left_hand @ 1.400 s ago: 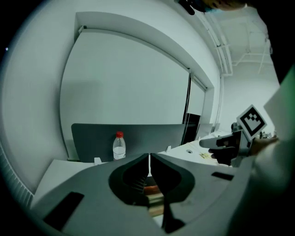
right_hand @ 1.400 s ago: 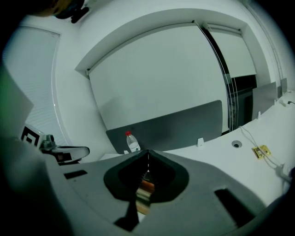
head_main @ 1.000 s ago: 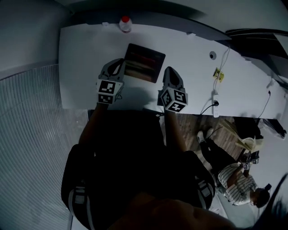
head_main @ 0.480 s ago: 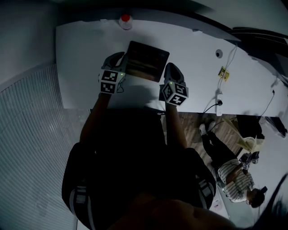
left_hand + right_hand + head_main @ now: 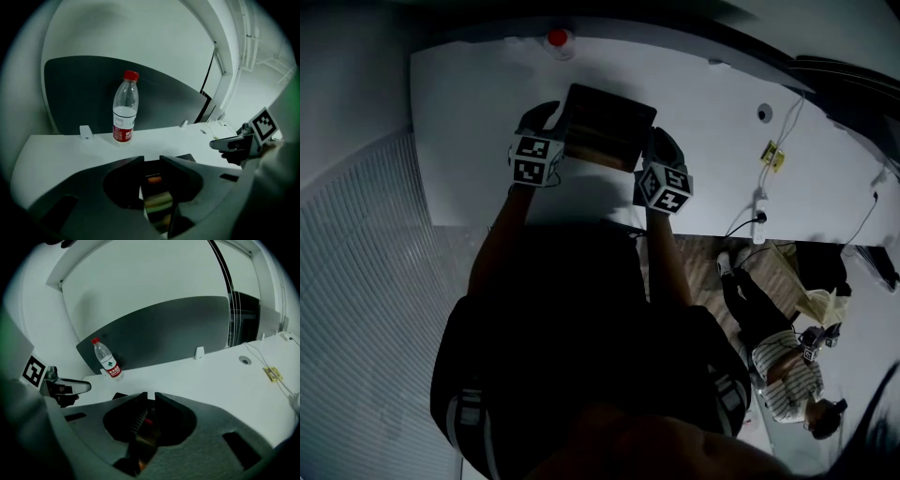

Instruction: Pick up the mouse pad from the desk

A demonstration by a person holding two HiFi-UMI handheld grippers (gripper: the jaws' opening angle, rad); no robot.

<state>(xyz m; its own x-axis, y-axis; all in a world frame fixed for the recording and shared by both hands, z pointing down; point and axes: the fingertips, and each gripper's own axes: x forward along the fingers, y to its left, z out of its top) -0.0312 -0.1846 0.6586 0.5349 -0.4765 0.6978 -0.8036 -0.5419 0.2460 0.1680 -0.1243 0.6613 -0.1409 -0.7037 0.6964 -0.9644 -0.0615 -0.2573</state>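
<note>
The mouse pad [image 5: 605,127], a dark rectangle with a glossy printed face, is at the desk [image 5: 469,103] top, just short of the bottle. My left gripper [image 5: 555,122] is at its left edge and my right gripper [image 5: 651,142] at its right edge. In the left gripper view the jaws [image 5: 151,161] have just been opening; a clear gap shows, with the pad's edge [image 5: 157,199] lying loose in it. In the right gripper view the jaws [image 5: 151,397] have also just been opening to a narrow slit, and the pad's edge [image 5: 140,437] sits between them.
A clear water bottle [image 5: 559,39] with a red cap stands at the desk's back edge, in front of a dark divider panel [image 5: 84,93]. A cable and power strip [image 5: 757,202] lie at the desk's right. A person [image 5: 787,370] sits on the floor at lower right.
Both grippers have come down with the pad between them, and it now sits closer to the bottle. The marker cubes have drawn nearer the pad's sides.
</note>
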